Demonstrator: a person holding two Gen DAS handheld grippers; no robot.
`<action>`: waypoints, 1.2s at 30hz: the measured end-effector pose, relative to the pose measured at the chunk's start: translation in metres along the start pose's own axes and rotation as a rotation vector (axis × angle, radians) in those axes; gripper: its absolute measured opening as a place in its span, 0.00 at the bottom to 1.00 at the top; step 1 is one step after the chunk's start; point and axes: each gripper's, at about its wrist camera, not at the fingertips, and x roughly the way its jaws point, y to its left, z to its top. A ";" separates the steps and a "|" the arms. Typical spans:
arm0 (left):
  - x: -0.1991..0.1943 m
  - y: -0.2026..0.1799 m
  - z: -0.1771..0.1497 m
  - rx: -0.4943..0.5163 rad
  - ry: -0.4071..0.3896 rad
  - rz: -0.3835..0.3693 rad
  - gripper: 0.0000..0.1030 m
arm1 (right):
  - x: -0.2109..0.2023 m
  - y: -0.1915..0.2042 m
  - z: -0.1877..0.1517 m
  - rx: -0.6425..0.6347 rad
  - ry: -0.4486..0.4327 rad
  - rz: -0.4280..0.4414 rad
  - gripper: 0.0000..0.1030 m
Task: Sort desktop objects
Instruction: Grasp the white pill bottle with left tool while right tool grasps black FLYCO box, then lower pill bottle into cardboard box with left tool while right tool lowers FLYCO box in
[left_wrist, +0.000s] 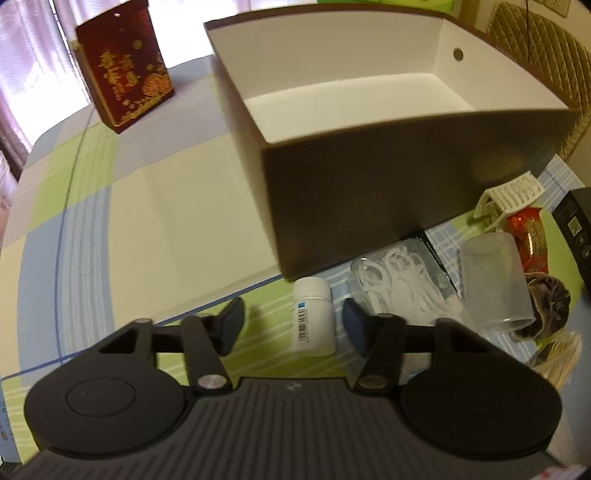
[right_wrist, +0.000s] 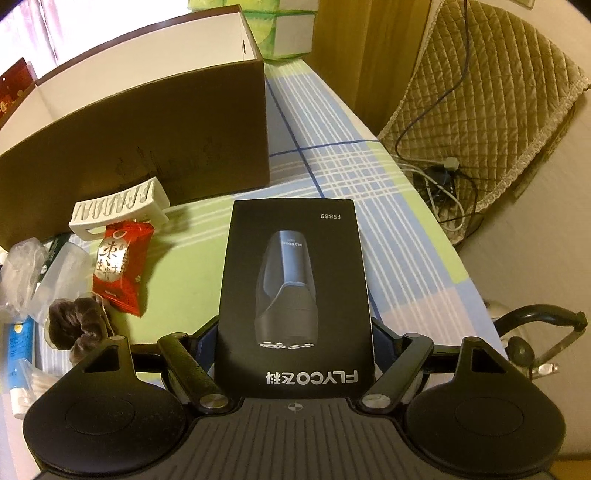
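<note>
The left gripper (left_wrist: 291, 325) points down at the table, and its jaws stand apart on either side of a small white bottle (left_wrist: 313, 317). The bottle lies on the checked cloth (left_wrist: 122, 221) between the two pads; a gap shows on each side, so the pads do not press it. The right gripper (right_wrist: 295, 343) is clamped on a black shaver box (right_wrist: 293, 280), one finger at each long side of the box near its lower end. The box is printed with a picture of a shaver and reaches forward over the cloth.

Just right of the bottle lies a clear packet of white plastic pieces (left_wrist: 399, 280), and beside it a clear cup (left_wrist: 495, 280) on its side. Near the cup are a brown scrunchie (right_wrist: 77, 321), a red snack packet (right_wrist: 120, 258) and a white ribbed rack (right_wrist: 118, 210), which touches the packet. A blue and white tube (right_wrist: 20, 354) lies at the left edge of the right view.

Behind these things stands a big open carton (left_wrist: 406, 192), brown outside and white inside. Its floor, as far as it shows, is bare; the near part is hidden by the wall. Far left stands a dark red gift bag (left_wrist: 123, 70), and behind the carton a green pack (right_wrist: 280, 29).
</note>
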 end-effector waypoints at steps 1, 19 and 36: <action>0.004 0.000 0.000 0.002 0.008 -0.009 0.35 | 0.000 -0.001 0.001 0.000 0.000 0.001 0.75; -0.007 -0.003 -0.027 -0.065 0.096 0.003 0.22 | 0.013 -0.001 0.017 0.000 0.014 -0.008 0.75; -0.022 -0.012 -0.037 -0.130 0.083 0.039 0.22 | -0.011 -0.010 -0.002 -0.001 0.047 0.061 0.74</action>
